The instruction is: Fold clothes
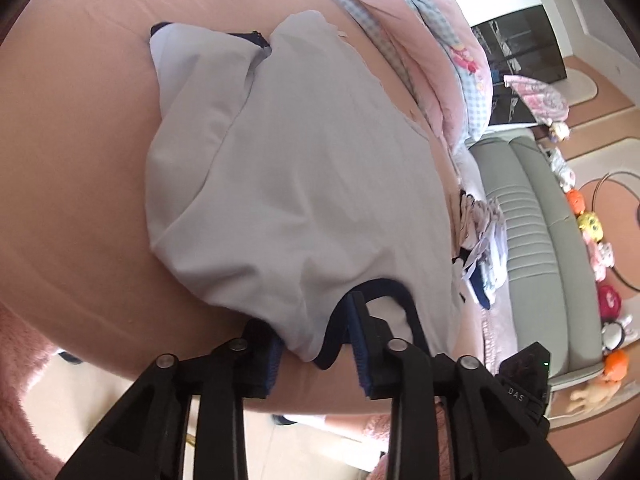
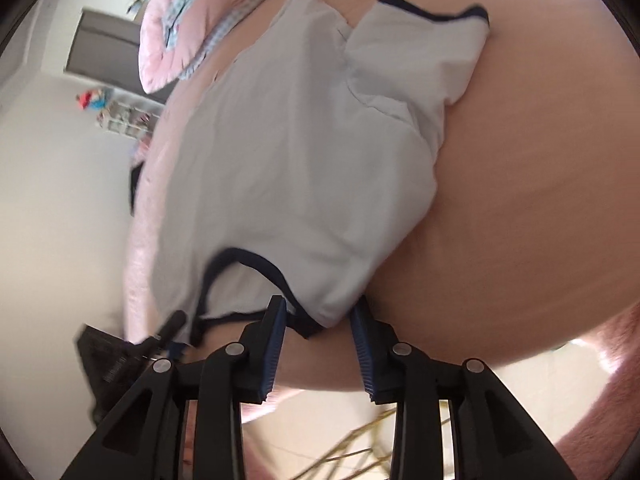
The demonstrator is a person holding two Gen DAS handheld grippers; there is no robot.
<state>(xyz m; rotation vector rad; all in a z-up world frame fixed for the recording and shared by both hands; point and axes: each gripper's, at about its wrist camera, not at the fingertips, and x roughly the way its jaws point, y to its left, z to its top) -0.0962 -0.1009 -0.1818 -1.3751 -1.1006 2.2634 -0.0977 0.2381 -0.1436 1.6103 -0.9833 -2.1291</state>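
White tee (image 1: 288,184) flat on pink bed (image 1: 80,160), L gripper (image 1: 316,340) & R gripper (image 2: 320,332) fingers part-open, straddling collar edge, not clamped

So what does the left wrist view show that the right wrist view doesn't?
Only the left wrist view shows the grey-green sofa, the row of plush toys and a sleeve folded across the shirt's far left.

Only the right wrist view shows a grey door and a shelf.

Both show the white navy-trimmed shirt on the peach sheet, the pink quilt, and open jaws straddling a shoulder by the collar.
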